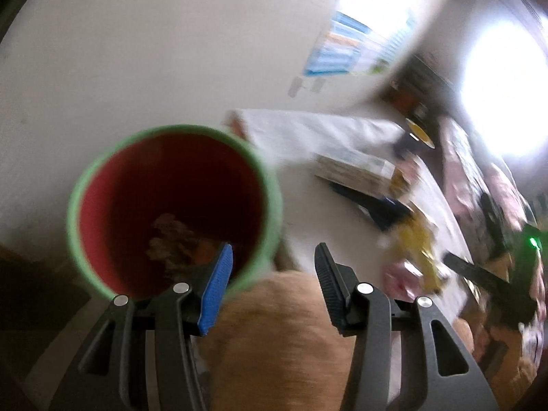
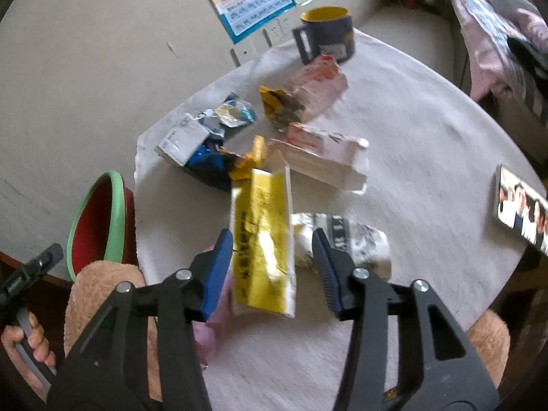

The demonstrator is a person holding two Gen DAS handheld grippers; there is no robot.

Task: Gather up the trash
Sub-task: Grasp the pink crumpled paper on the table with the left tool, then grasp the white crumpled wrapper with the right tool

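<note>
Right wrist view: round table (image 2: 428, 157) under a pale cloth carries scattered trash. A yellow wrapper (image 2: 263, 239) stands between the fingers of the right gripper (image 2: 272, 253); left pad touches its edge, right pad stands clear, so the jaws are spread and nothing is pinched. Crumpled newspaper (image 2: 356, 243) lies just beside it at 3 o'clock. At 12 o'clock: white carton (image 2: 322, 157), blue packet (image 2: 209, 164), pink-white wrapper (image 2: 318, 85). Dark mug (image 2: 328, 34) with yellow inside sits at the far rim. Photo card (image 2: 520, 209) at 3 o'clock. Wall poster print is unreadable.

Left wrist view: left gripper (image 1: 272, 263) jaws spread, empty. Red bin (image 1: 174, 209) with green rim at 10 o'clock, holding scraps. View blurred.
</note>
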